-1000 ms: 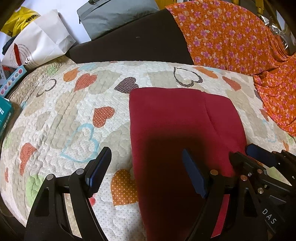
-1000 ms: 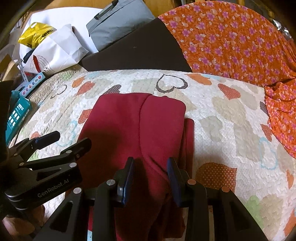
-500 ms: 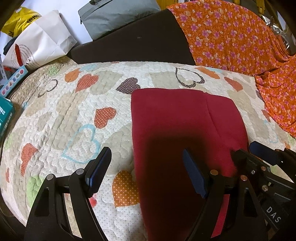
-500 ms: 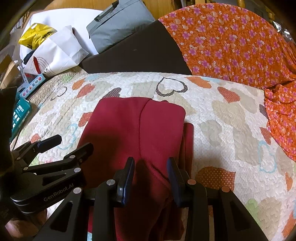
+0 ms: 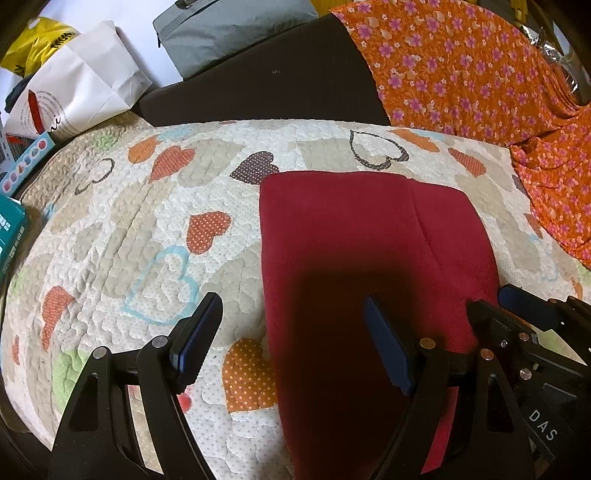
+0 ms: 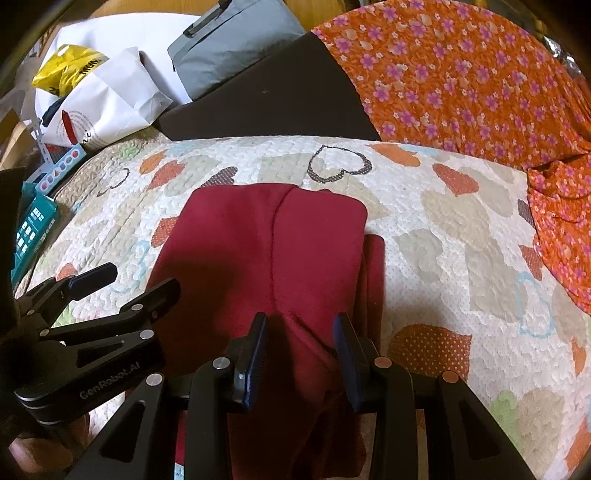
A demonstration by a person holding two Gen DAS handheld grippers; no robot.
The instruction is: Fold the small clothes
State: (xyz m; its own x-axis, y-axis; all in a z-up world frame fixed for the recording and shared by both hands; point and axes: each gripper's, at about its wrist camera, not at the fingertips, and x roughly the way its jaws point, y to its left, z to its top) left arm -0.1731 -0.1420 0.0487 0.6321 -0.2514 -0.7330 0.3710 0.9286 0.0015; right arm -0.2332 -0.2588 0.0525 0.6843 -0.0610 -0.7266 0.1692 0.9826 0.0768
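A dark red garment [image 5: 362,258] lies partly folded on the heart-patterned quilt [image 5: 129,221], with a seam running down its right part. My left gripper [image 5: 291,343] is open above its near left edge, one finger over the quilt, one over the cloth. In the right wrist view the red garment [image 6: 266,251] runs under my right gripper [image 6: 301,347], whose jaws stand partly apart with a raised ridge of the cloth between them. I cannot tell whether the pads pinch it. The left gripper [image 6: 125,277] shows at the left there.
An orange flowered cloth [image 5: 480,74] covers the back right. A dark cushion [image 5: 266,85] and a grey bag [image 5: 229,26] lie behind the quilt. A white paper bag [image 5: 74,96] and teal boxes [image 6: 33,225] sit at the left edge.
Both views have drifted slightly, so the garment sits a little further from the cameras. Neither gripper's jaws have changed their opening.
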